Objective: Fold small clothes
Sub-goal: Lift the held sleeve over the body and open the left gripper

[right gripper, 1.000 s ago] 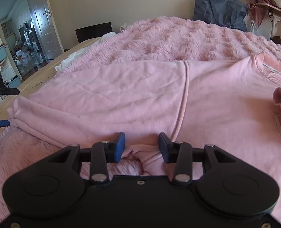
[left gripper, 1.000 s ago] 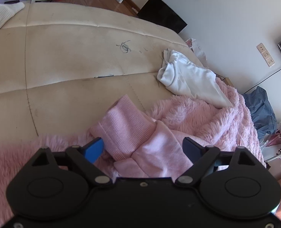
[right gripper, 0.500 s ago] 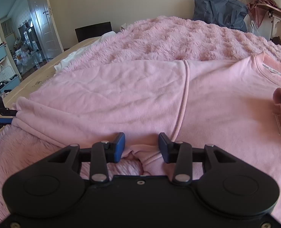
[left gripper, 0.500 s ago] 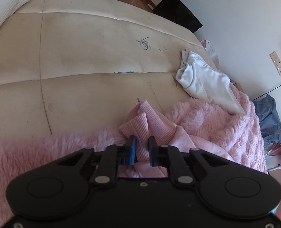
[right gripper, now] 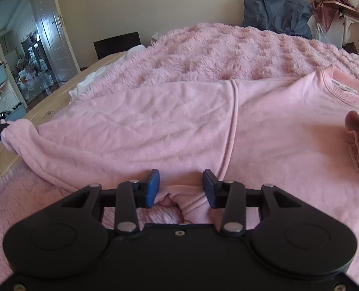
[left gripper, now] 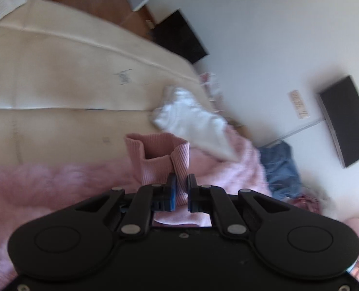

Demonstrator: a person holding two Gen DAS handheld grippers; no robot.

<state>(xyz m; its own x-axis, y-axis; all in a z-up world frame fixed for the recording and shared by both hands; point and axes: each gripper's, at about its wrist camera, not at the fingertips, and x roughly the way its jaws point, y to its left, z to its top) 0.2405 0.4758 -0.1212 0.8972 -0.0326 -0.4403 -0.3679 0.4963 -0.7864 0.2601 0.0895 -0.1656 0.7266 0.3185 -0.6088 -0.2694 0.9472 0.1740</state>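
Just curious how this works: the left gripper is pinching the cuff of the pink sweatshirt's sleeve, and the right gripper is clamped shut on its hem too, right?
Not quite. The left gripper does pinch the sleeve cuff, but the right gripper is open: the right wrist view shows its jaws spread apart over the pink sweatshirt, not clamped on the hem.

Fluffy pink blanket (right gripper: 227, 48) over a cream mattress (left gripper: 58, 72), crumpled white garment (left gripper: 194, 121) at its edge, wall-mounted black screen (left gripper: 344, 121), open door (right gripper: 51, 31).

Sweatshirt (right gripper: 264, 131) on fluffy blanket (right gripper: 227, 53) over mattress (left gripper: 58, 84), white garment (left gripper: 194, 121) behind its cuff (left gripper: 157, 155)
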